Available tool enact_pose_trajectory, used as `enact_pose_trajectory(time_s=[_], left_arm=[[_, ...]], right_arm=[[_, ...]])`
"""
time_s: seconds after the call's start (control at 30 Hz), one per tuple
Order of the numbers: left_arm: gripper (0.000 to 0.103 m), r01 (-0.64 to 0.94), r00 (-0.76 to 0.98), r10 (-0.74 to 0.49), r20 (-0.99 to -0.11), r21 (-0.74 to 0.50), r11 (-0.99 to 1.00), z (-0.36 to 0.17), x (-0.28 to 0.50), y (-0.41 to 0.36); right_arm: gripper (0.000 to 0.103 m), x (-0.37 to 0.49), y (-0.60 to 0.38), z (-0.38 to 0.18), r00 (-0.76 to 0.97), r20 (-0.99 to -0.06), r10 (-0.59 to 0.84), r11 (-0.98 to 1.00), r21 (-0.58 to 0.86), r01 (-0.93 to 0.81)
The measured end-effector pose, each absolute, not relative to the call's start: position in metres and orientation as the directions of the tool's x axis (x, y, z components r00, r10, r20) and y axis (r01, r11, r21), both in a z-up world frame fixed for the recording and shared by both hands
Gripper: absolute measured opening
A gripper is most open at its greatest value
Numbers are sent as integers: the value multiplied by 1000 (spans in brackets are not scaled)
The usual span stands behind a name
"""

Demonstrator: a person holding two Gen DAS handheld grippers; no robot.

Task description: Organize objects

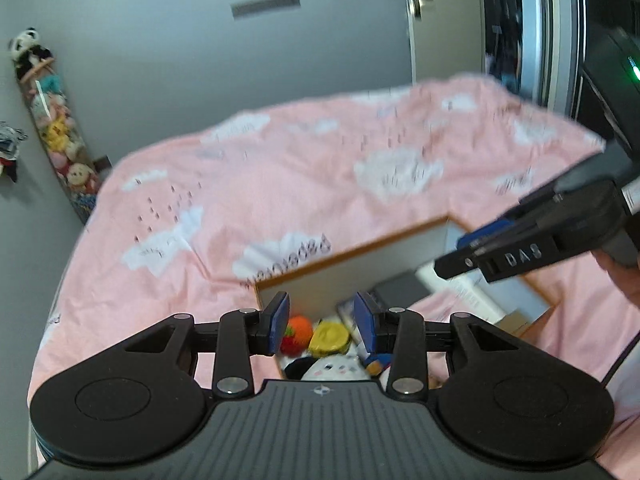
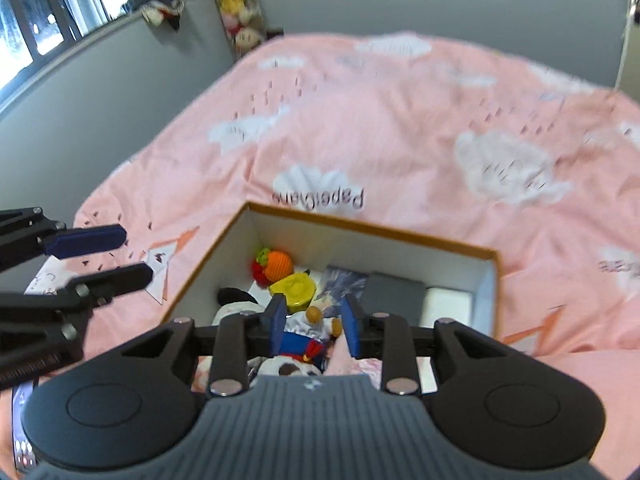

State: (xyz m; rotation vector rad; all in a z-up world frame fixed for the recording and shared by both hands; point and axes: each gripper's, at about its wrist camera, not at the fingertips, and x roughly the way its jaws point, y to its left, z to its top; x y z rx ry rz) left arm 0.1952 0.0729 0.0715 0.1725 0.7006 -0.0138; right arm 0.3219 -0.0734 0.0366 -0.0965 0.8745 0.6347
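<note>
A white cardboard box with a brown rim [image 2: 372, 232] lies open on the pink bedspread. Inside it are an orange and red knitted fruit [image 2: 276, 266], a yellow round toy [image 2: 294, 288], a plush doll in blue and white [image 2: 304, 340], a dark grey case [image 2: 394, 296] and a white case [image 2: 448, 300]. My right gripper [image 2: 314, 326] hovers over the box, open, the doll lying below its fingers. My left gripper [image 1: 322, 324] is open too, empty, above the box's near left end with the fruit [image 1: 298, 330] beneath it. Each gripper also shows in the other's view: the right [image 1: 450, 254], the left [image 2: 136, 254].
The bedspread [image 1: 280, 168] with white clouds covers the whole bed. Grey walls stand behind, with a hanging tube of plush toys [image 1: 60, 136] in the corner. A door [image 1: 440, 20] is at the far right and a window [image 2: 40, 20] at the left. A printed card [image 2: 160, 264] lies beside the box.
</note>
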Motion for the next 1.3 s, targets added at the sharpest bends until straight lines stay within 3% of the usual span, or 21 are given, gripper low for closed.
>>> enact_pose_trajectory(time_s=[0.07,0.23,0.33,0.53,0.7,0.83,1.3], left_arm=[[45,44,798,55,-600,150,988,84,182,66],[53,-89,861,136,-491,118,989,103,150,49],[66,-163,889,194,-415,108,981,106,130,37],[69,-278,897,295,-329,100,956,91,105,13],[69,-329,876,345,-336,105,938,62,102,-4],[69,-289,862,311,-400,117,950,37,100,-15],[69,-292,762,252,-596,30,956,-21,117,10]], right_arm=[[35,303,-86,50,507,-714,482,818,159,-553],[59,256,-116,73,598,-625,502,833,161,-530],[71,229,-132,78,652,-572,498,848,163,-505],[87,175,-159,72,753,-448,481,871,147,-469],[96,144,-176,53,811,-367,455,890,184,-417],[99,135,-178,32,857,-326,400,915,189,-355],[102,157,-156,-30,863,-391,318,947,92,-307]])
